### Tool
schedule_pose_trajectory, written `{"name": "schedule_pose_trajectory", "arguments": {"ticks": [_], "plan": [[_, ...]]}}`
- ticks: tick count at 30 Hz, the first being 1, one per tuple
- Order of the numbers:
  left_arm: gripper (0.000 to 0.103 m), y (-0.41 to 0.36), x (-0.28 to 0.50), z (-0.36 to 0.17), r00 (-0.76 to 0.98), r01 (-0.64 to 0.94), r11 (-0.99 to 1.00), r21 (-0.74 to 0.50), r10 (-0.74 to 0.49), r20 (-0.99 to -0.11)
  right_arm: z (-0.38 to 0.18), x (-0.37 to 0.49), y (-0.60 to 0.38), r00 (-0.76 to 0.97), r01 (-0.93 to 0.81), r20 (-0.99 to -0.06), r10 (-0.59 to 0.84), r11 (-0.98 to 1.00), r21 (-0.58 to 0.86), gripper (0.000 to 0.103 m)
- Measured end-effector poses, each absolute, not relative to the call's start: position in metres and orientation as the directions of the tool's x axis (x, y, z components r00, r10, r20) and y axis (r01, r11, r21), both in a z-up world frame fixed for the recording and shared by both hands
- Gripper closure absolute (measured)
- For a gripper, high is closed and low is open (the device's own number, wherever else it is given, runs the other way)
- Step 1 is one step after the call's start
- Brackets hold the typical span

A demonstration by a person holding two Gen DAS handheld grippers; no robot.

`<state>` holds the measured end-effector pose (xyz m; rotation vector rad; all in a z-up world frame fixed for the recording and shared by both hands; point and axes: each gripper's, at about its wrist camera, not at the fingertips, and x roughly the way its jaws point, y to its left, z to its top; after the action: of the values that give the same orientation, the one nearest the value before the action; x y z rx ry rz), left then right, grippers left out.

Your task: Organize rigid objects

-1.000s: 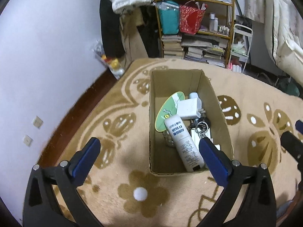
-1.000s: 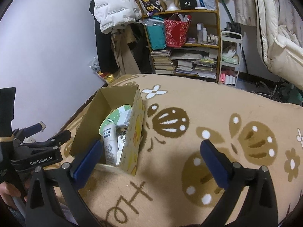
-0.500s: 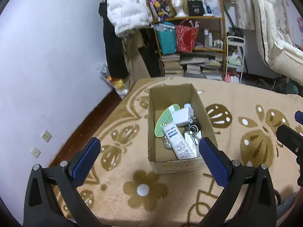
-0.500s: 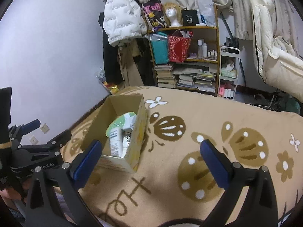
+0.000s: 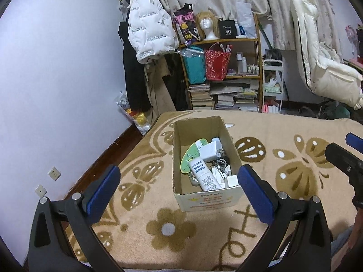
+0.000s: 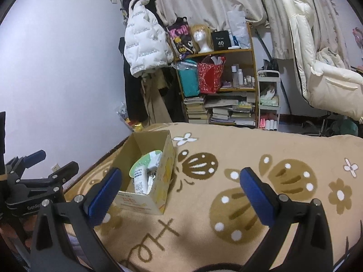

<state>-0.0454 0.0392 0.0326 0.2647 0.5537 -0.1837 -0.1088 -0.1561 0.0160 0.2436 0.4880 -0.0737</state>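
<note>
Both tongs are hovering apart and empty above the patterned blanket.

The cardboard box (image 5: 205, 158) is sitting on the beige blanket (image 5: 283, 136), holding a white bottle (image 5: 204, 176), a white charger (image 5: 212, 150), a green disc (image 5: 190, 156) and keys (image 5: 221, 166). The left tongs (image 5: 179, 195) are gaping before it; the right tongs (image 6: 179, 197) are spreading wide just beside it.

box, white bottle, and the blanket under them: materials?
Box: corrugated cardboard, matte brown inside, printed white and yellow outside; raw cut rim shows. Bottle: probably plastic, smooth, slightly glossy white with printed text. Blanket: plush fleece-like fabric, matte and fuzzy, tan with a brown pattern; fibre type can't be told.
</note>
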Motion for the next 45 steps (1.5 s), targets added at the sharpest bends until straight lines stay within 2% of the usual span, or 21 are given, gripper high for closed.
{"name": "schedule_pose_trajectory", "arguments": {"ticks": [8,28,45], "plan": [[0.001,0.042,-0.045,0.03,0.833,0.24,0.954,0.179,-0.107,-0.543,0.013,-0.11,-0.147,0.892,0.123,-0.451,-0.031,0.976,0.177,0.0],[0.001,0.042,-0.042,0.02,0.826,0.247,0.96,0.136,-0.135,-0.547,0.0,-0.109,-0.152,0.879,0.114,-0.476,-0.01,0.975,0.189,0.0],[0.001,0.042,-0.042,0.019,0.824,0.232,0.958,0.168,-0.102,-0.557,-0.009,-0.11,-0.156,0.874,0.129,-0.485,-0.023,0.974,0.186,0.0]]}}
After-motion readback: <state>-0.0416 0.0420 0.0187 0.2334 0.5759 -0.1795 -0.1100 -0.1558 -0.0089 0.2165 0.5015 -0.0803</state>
